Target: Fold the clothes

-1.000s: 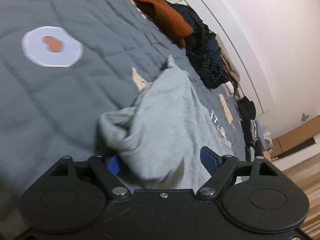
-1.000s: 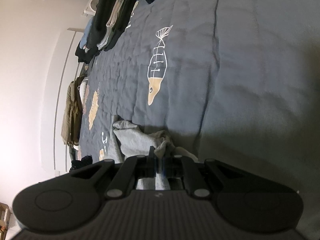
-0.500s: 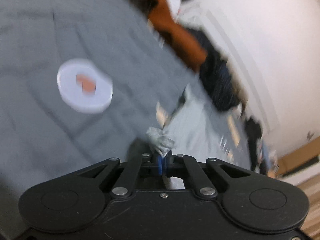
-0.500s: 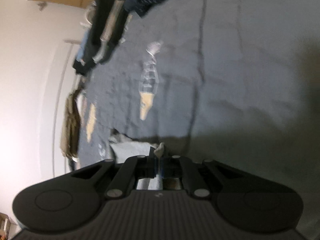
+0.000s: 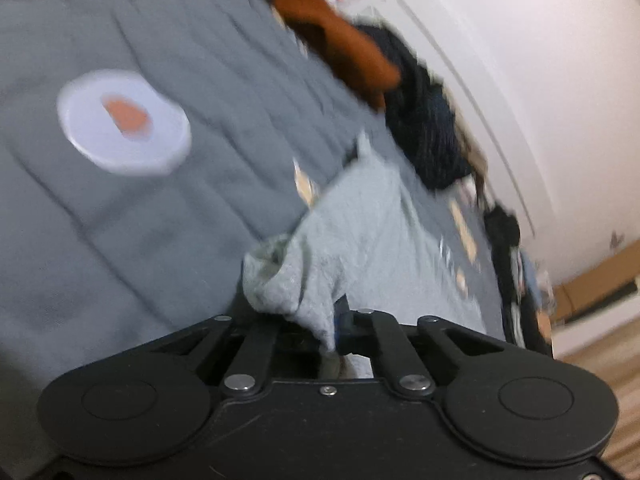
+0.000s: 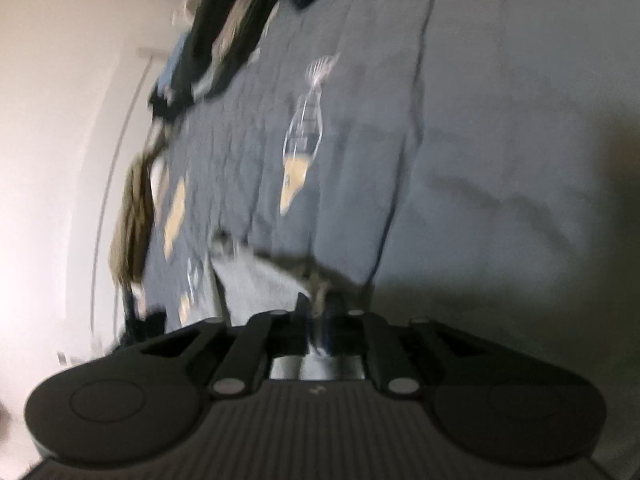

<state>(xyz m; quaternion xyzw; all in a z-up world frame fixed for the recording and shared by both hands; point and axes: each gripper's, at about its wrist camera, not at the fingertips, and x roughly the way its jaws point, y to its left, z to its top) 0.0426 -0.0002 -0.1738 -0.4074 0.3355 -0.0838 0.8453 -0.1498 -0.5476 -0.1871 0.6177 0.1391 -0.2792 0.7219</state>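
Two black handheld grippers point slightly downward over a bed covered by a grey quilted bedspread [image 5: 168,216]. The left gripper [image 5: 334,322] is clamped tight on a bunched corner of a light grey knitted garment [image 5: 360,236], which trails away from it across the bedspread. The right gripper [image 6: 318,322] is also closed, pinching another edge of the same light grey garment [image 6: 256,284], seen blurred just ahead of its fingers. Only the left view shows a white circular patch with an orange heart [image 5: 124,122] printed on the bedspread, plus a rust-orange garment [image 5: 344,52] and dark navy clothes [image 5: 428,128] piled along the far edge. Only the right view shows a fish-skeleton print [image 6: 302,140], an olive garment [image 6: 134,220] and a row of dark clothes [image 6: 224,28]. A white wall [image 5: 540,60] borders the bed, with wooden flooring [image 5: 608,360] at the left view's corner.
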